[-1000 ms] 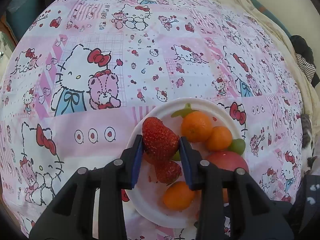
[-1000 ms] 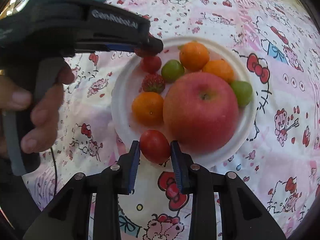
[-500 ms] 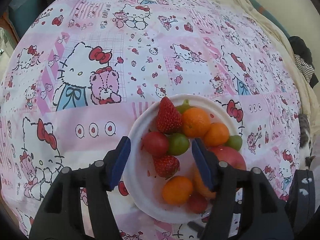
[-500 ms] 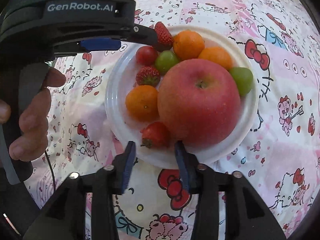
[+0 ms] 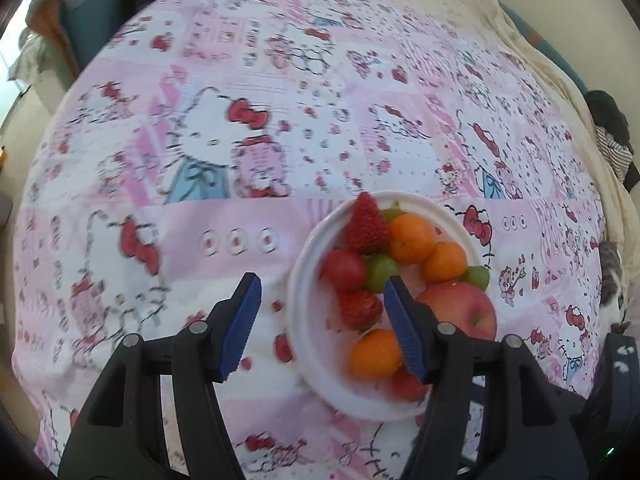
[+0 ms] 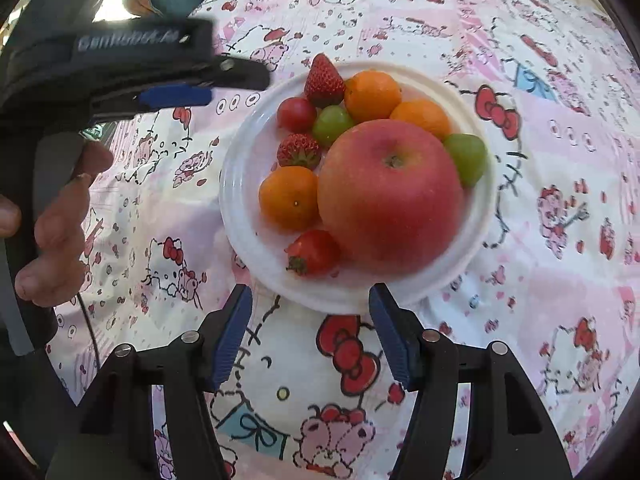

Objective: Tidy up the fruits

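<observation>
A white plate [image 6: 240,196] on the Hello Kitty cloth holds a large red apple [image 6: 390,196], several oranges [image 6: 372,94], green grapes [image 6: 466,158], strawberries [image 6: 323,80] and small red tomatoes [image 6: 297,114]. The plate also shows in the left wrist view [image 5: 304,312], with a strawberry [image 5: 366,224] at its far rim. My left gripper [image 5: 322,300] is open and empty, just near of the plate's left side. My right gripper [image 6: 310,308] is open and empty at the plate's near rim.
The pink and white patterned cloth [image 5: 240,160] covers the whole surface. The left gripper body and the hand holding it [image 6: 60,216] fill the left of the right wrist view. Dark clothing [image 5: 612,136] lies at the far right edge.
Both grippers let go of their fruit, a strawberry on the left and a small red fruit on the right, opened wide and drew back from the plate. The fruits now lie on the plate.
</observation>
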A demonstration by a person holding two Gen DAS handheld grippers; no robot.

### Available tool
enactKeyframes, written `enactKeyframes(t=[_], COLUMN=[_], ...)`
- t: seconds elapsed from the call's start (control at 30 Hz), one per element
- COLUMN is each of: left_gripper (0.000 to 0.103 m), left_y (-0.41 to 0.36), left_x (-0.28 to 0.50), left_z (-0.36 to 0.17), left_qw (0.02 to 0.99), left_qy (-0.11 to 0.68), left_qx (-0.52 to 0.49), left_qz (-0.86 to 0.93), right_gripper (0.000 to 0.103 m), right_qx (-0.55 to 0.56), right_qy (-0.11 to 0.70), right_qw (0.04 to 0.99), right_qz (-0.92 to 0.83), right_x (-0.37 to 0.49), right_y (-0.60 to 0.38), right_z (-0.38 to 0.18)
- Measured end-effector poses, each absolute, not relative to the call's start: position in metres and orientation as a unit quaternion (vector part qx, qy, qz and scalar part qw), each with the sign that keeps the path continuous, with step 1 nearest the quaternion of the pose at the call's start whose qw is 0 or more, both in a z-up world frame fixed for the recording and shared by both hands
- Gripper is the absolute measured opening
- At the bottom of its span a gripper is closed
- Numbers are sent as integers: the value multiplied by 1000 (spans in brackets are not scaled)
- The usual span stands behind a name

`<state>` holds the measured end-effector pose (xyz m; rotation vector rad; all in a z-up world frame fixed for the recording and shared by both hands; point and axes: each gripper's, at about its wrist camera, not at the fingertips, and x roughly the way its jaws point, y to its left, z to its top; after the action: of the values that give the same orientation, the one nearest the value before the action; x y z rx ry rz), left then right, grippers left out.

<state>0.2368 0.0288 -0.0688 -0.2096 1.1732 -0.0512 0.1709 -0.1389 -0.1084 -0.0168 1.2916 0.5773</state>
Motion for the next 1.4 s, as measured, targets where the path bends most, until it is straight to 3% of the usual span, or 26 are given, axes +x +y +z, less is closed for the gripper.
enactKeyframes(t=[0.07, 0.13, 0.2, 0.37, 0.47, 0.67, 0.83, 1.4], left_gripper=[60, 60, 60, 61, 73, 81, 100, 103], left_y=[33, 33, 34, 41, 43, 39, 28, 11], left_x=[222, 206, 191, 149, 123, 76, 57, 49], left_z=[-62, -57, -51, -37, -29, -9, 6, -6], left_qw=[835, 840, 845, 860, 866, 888, 911, 923], left_qy=[543, 538, 530, 507, 495, 454, 410, 382], left_qx=[-92, -72, -65, -54, -68, -75, -53, -51], left_qz=[-15, -1, 2, 30, 29, 17, 10, 18], right_gripper=[67, 82, 86, 86, 89, 96, 96, 100], right_qx=[-9, -16, -23, 0, 22, 44, 48, 7], right_qy=[585, 569, 552, 532, 503, 446, 412, 317], right_qw=[769, 783, 797, 818, 839, 875, 895, 943], right_qz=[258, 250, 243, 217, 207, 182, 166, 104], right_x=[165, 158, 150, 132, 120, 97, 83, 56], right_y=[-144, -149, -153, -172, -181, -196, -201, -196], right_z=[-100, -91, -83, -65, -51, -23, -10, 2])
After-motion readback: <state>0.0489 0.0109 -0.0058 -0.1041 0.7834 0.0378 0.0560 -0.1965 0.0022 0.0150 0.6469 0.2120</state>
